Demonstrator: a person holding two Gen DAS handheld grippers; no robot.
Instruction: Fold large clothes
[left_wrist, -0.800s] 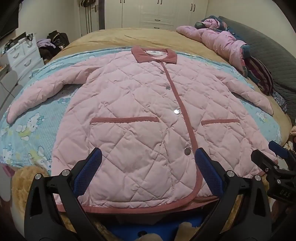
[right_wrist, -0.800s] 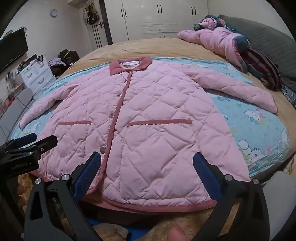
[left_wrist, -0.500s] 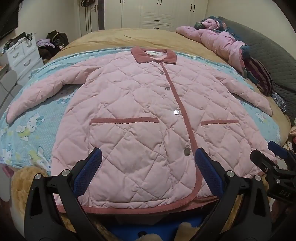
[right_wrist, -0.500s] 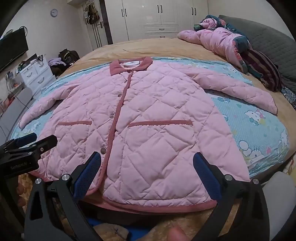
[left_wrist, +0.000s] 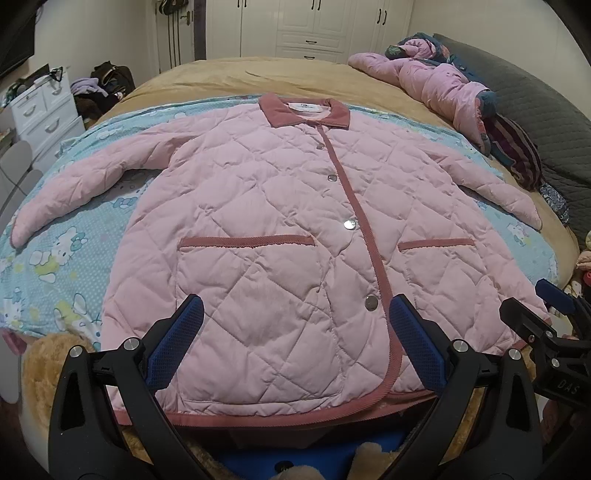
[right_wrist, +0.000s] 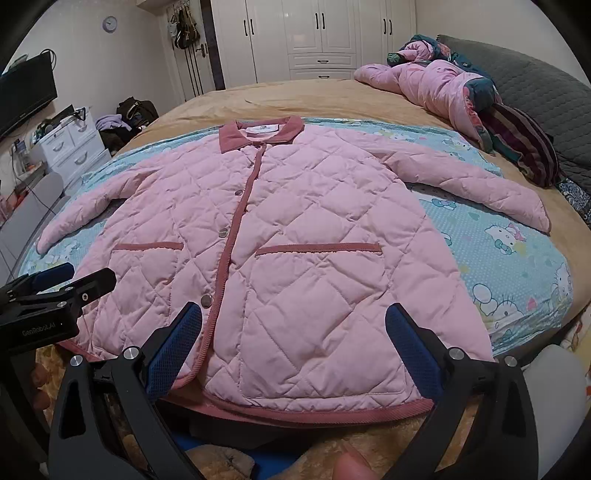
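the pink quilted jacket (left_wrist: 280, 236) lies flat, front up and snapped closed, on a blue cartoon-print sheet (left_wrist: 66, 254) over the tan bed (left_wrist: 258, 77), sleeves spread outward. the left gripper (left_wrist: 295, 345) hovers over the hem with fingers spread wide, holding nothing. the right gripper (right_wrist: 293, 349) hovers likewise, spread and empty. both pockets (right_wrist: 317, 248) lie flat; their contents cannot be seen.

Left gripper (left_wrist: 295, 345) hangs level, jaws spread wide, nothing between the pads. Right gripper (right_wrist: 293, 345) sits alongside it, equally wide, also gripping nothing.
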